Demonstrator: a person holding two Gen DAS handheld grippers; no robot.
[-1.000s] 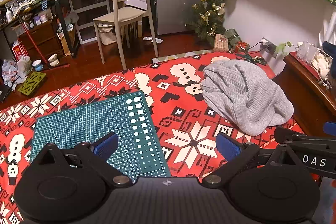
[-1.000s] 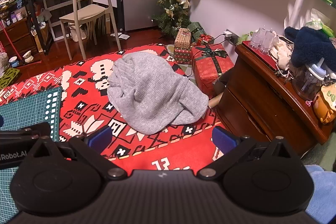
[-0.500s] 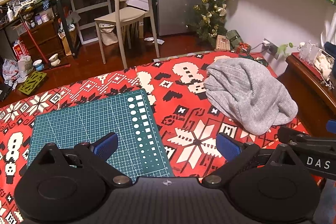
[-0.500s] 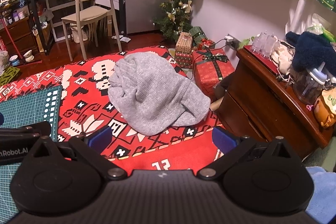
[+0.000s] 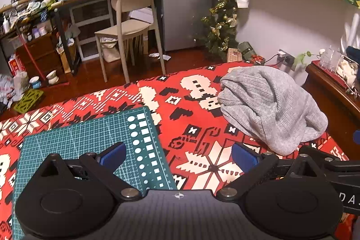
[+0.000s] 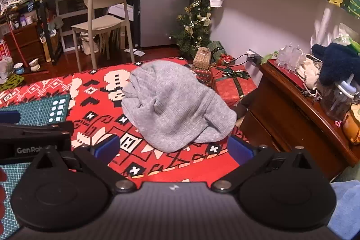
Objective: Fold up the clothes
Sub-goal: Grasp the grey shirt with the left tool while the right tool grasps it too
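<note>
A grey ribbed knit garment [image 5: 267, 105] lies bunched in a heap on the red patterned cloth [image 5: 191, 127], at the right in the left wrist view and centred in the right wrist view [image 6: 173, 105]. My left gripper [image 5: 178, 153] hangs open above the cloth, beside the green cutting mat [image 5: 85, 143], well left of the heap. The right gripper [image 6: 173, 147] is open too, just in front of the garment's near edge, with nothing between its blue-padded fingers. The right gripper's arm shows at the lower right of the left wrist view.
A dark wooden cabinet [image 6: 299, 109] with bottles and a dark blue plush stands right of the cloth. Wrapped gift boxes [image 6: 231, 80] and a small Christmas tree [image 6: 195, 28] sit behind it. A beige chair [image 5: 130, 21] and cluttered desk are farther back.
Both grippers have drifted slightly toward the garment and tilted up, so it sits a little lower and nearer in the views. Both stay open; the heap has not moved.
</note>
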